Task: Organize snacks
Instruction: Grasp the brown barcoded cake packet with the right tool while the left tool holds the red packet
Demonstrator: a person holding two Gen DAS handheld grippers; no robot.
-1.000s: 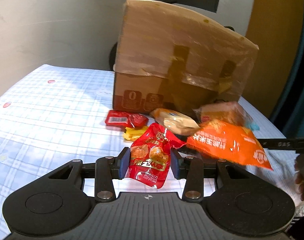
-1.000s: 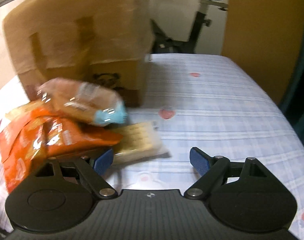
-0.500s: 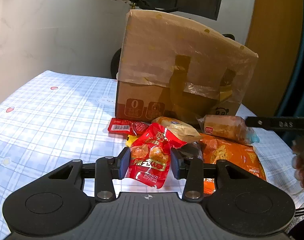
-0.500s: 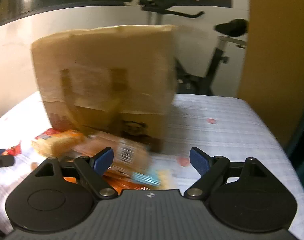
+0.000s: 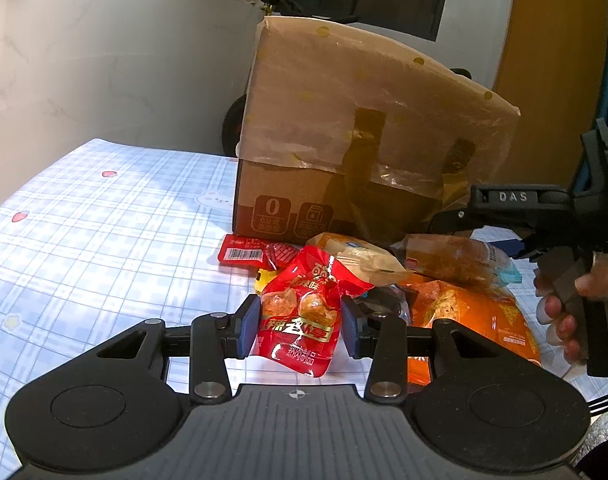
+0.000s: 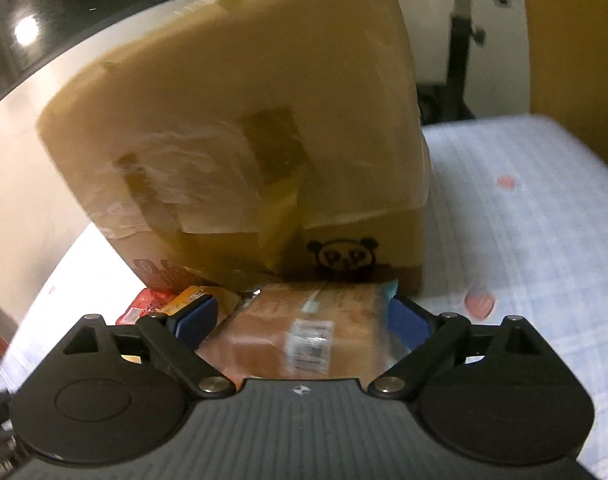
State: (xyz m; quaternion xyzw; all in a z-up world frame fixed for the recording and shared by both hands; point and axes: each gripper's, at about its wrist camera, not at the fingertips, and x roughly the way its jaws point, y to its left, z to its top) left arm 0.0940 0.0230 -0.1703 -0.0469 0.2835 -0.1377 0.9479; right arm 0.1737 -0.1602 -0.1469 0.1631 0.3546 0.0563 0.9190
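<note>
My left gripper (image 5: 299, 330) is shut on a red snack packet (image 5: 304, 284) and holds it upright above the table. Behind it lie a pale bun packet (image 5: 359, 256), a flat red packet (image 5: 244, 252), an orange chip bag (image 5: 475, 312) and a clear-wrapped bread loaf (image 5: 455, 260). In the right wrist view, my right gripper (image 6: 302, 318) straddles that bread loaf (image 6: 296, 336). Its jaws are opening, and the pads stand just off the wrapper's ends. A taped cardboard box (image 6: 244, 140) rises right behind the loaf.
The cardboard box (image 5: 363, 152) stands on a blue-checked tablecloth (image 5: 104, 240) and blocks the far side. A person's hand (image 5: 563, 320) grips the right tool at the right edge. An exercise bike (image 6: 463, 40) stands beyond the table.
The right gripper swung left from the open cloth toward the box and now sits over the bread loaf with wider jaws. The orange bag settled flat. The left gripper kept still with its packet.
</note>
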